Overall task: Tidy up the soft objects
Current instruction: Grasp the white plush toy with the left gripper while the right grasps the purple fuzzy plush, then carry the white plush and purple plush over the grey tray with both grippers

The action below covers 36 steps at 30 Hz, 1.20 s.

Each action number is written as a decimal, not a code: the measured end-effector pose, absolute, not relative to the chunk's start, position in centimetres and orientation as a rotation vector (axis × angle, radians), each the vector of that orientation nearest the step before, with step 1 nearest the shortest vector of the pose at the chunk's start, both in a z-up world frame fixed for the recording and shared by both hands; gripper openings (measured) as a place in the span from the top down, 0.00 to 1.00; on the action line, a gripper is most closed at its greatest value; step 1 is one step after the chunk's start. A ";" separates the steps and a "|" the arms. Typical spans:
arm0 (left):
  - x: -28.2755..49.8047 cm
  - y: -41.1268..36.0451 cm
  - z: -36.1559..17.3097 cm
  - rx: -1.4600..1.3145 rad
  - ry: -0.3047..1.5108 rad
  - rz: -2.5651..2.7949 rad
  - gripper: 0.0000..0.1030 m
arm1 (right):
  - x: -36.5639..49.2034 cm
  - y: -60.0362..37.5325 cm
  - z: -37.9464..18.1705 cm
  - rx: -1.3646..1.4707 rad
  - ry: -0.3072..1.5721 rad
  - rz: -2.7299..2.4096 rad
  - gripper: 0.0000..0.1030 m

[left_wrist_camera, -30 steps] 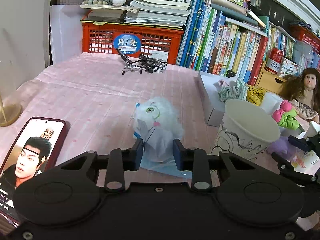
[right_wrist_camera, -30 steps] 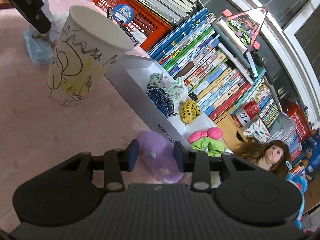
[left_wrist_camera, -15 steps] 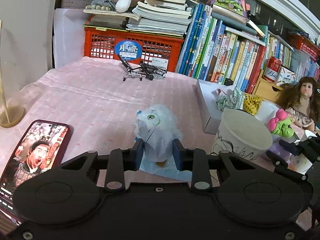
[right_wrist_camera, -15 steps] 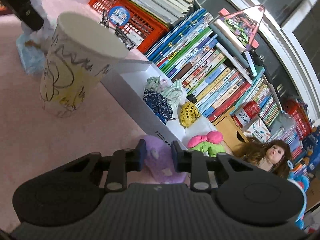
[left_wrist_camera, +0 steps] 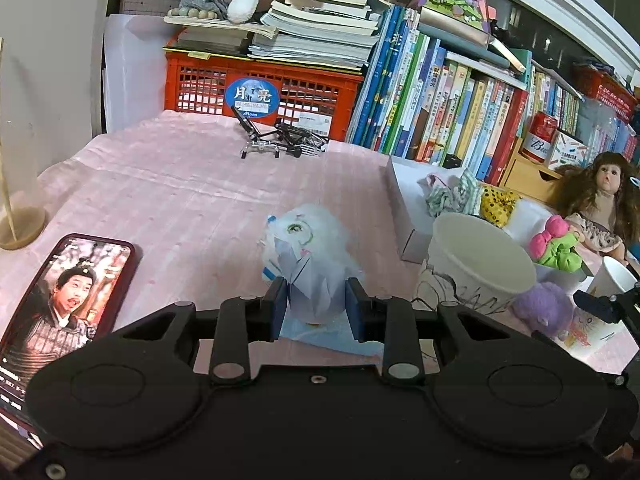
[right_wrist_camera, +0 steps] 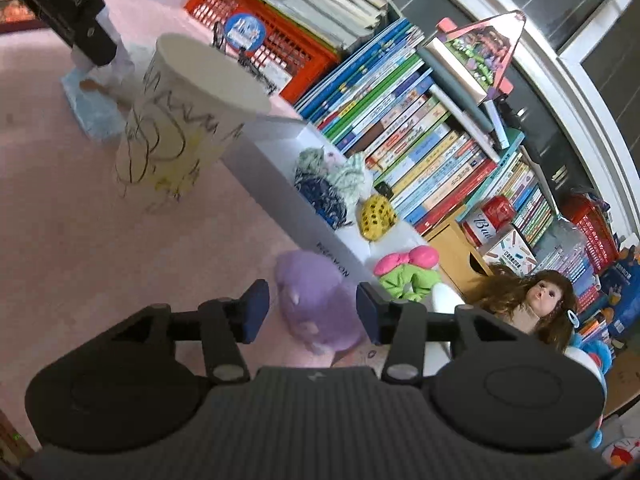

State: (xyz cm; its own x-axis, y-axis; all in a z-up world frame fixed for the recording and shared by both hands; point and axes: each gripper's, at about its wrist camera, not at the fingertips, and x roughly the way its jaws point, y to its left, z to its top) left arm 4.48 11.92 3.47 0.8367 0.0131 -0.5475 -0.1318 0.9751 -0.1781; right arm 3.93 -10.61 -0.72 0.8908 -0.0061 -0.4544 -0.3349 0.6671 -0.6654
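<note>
My left gripper (left_wrist_camera: 316, 307) clenched on white fluffy toy (left_wrist_camera: 310, 248). My right gripper (right_wrist_camera: 312, 312) released, pads either side of purple plush (right_wrist_camera: 316, 300), beside white box (right_wrist_camera: 280, 184).

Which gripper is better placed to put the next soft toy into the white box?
Right, likely. The right gripper is open around the purple plush, which lies against the white box. The left gripper grips the white fluffy toy, with the paper cup between it and the box.
</note>
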 end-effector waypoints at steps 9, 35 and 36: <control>4.5 11.7 3.3 -0.212 0.559 0.071 0.71 | 6.8 -9.4 -1.7 -1.092 0.536 0.208 0.31; 4.3 12.1 6.2 -0.248 0.508 0.019 0.72 | 7.8 -12.2 7.6 -0.528 0.642 0.447 0.64; 4.5 12.1 6.8 -0.237 0.500 0.016 0.72 | 8.2 -12.7 8.2 -0.491 0.644 0.446 0.64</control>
State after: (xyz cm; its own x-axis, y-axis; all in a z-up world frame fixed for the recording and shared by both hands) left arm 4.47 12.05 6.76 0.8779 -0.0426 -0.4770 -0.0730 0.9725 -0.2212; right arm 8.24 -12.65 8.16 0.7144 0.2377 -0.6581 -0.5320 0.7955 -0.2902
